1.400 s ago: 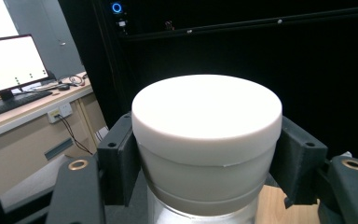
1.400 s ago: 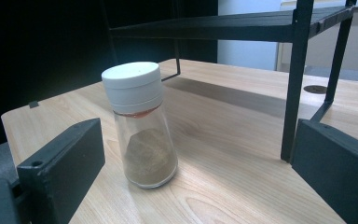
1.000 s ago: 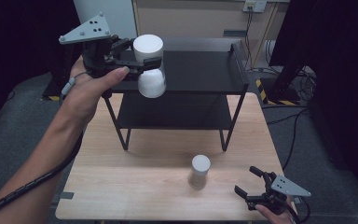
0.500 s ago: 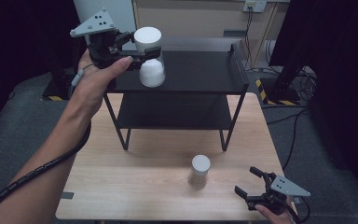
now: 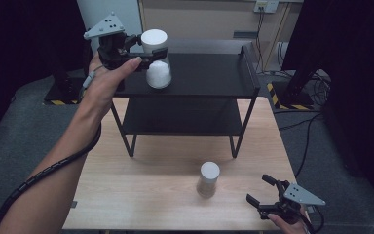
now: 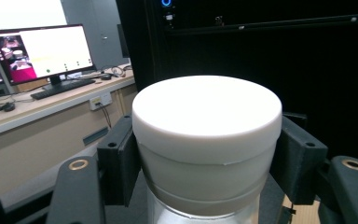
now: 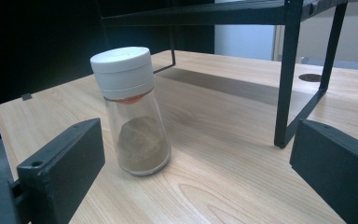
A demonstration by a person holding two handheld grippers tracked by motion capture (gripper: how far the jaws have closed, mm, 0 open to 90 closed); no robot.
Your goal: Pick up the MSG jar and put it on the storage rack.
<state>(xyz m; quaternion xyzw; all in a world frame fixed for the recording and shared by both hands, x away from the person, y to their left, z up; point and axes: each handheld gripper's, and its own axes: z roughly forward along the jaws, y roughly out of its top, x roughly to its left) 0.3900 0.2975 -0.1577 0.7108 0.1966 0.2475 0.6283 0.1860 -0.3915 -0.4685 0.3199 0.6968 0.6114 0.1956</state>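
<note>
The left gripper [image 5: 148, 48], its jaws clamping the white-capped jar [image 5: 157, 58] over the black shelf's [image 5: 209, 78] far-left top, is needing a level, gentle lowering before letting go.

A light wooden table [image 5: 141, 195] carries a black two-tier metal shelf rack [image 5: 209, 78] standing toward its far edge. In front of the rack, on the tabletop, stands a clear shaker jar [image 7: 133, 112] with a white lid and brownish powder inside. A second white-lidded jar [image 5: 157, 58] is at the rack's top tier, possibly resting there.
</note>
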